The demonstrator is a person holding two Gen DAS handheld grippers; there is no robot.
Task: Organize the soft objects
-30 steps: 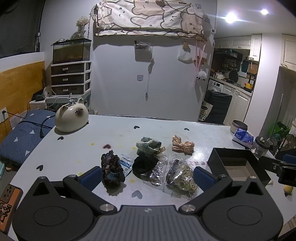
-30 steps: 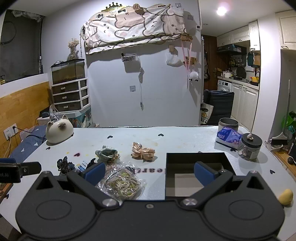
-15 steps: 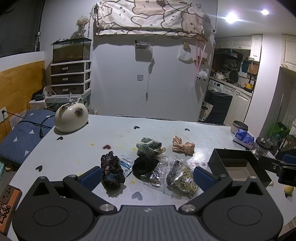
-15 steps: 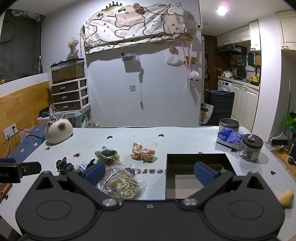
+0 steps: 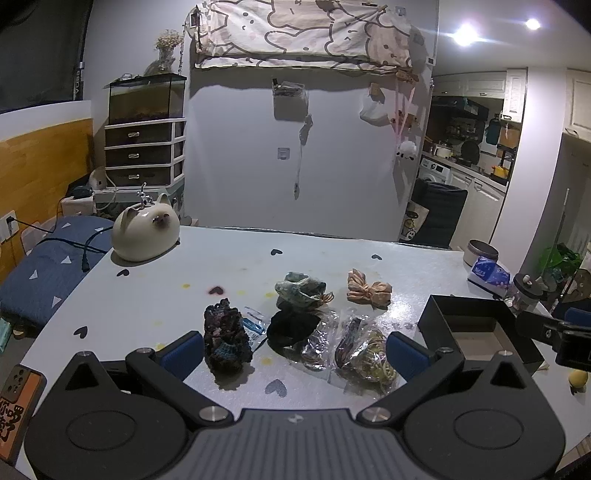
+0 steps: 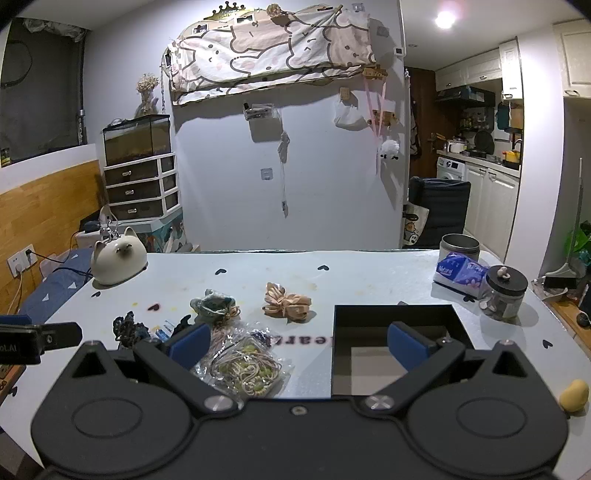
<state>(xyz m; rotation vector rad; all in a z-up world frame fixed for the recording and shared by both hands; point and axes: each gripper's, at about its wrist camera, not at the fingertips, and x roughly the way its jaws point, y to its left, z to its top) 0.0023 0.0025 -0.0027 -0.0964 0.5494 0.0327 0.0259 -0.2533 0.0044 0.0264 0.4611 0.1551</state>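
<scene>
The left gripper [image 5: 293, 349] hangs released above the dark scrunchie [image 5: 226, 341]. Rightward lie the green scrunchie [image 5: 301, 290], bagged hair ties [image 6: 245, 365] and peach bow [image 6: 286, 301], then bare table [image 6: 369, 280]. The right gripper [image 6: 297, 341], fingers spread, straddles the black box's [image 6: 397, 312] left edge.

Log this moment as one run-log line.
left gripper: open, empty | right gripper: open, empty | scrunchies: loose on table | black box: empty

Dim room, ceiling spotlights [image 5: 466, 34] flaring, table [image 5: 155, 295] glare, fisheye-curved edges, sharp focus.
</scene>
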